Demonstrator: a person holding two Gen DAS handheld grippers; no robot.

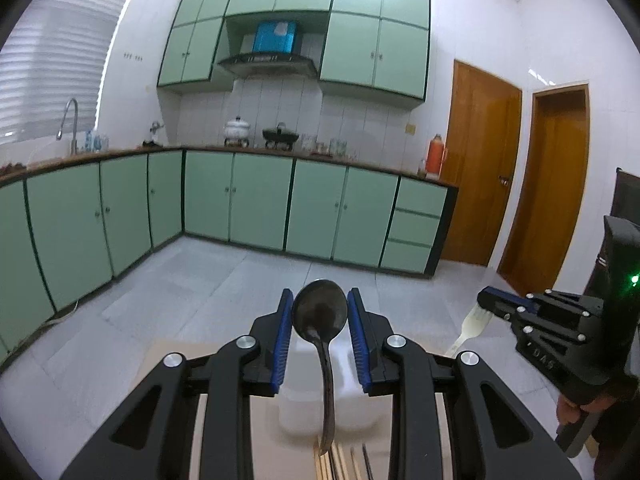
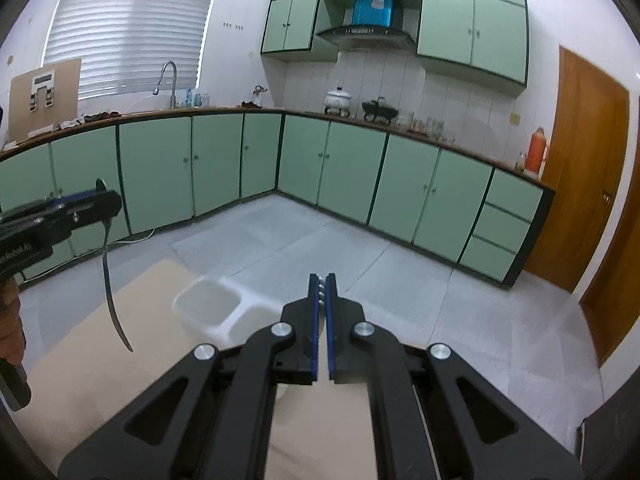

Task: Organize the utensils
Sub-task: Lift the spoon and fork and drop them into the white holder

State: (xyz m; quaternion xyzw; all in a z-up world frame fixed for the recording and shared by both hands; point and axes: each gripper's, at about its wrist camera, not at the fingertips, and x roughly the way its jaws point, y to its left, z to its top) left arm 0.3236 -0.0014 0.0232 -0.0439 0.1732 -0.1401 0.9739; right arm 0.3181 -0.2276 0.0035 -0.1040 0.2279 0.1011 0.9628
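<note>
Open air around both raised claws, white divided tray below on the pale board, chopsticks nearest.

Dark metal spoon bowl-up, handle hanging down, pale fork tilted, white two-compartment organizer on table

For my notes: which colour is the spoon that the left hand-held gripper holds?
Dark grey, nearly black metal spoon; left wrist view shows it best.

Your two wrist views face the green cabinets from close above the worktop, both showing the white tray.
</note>
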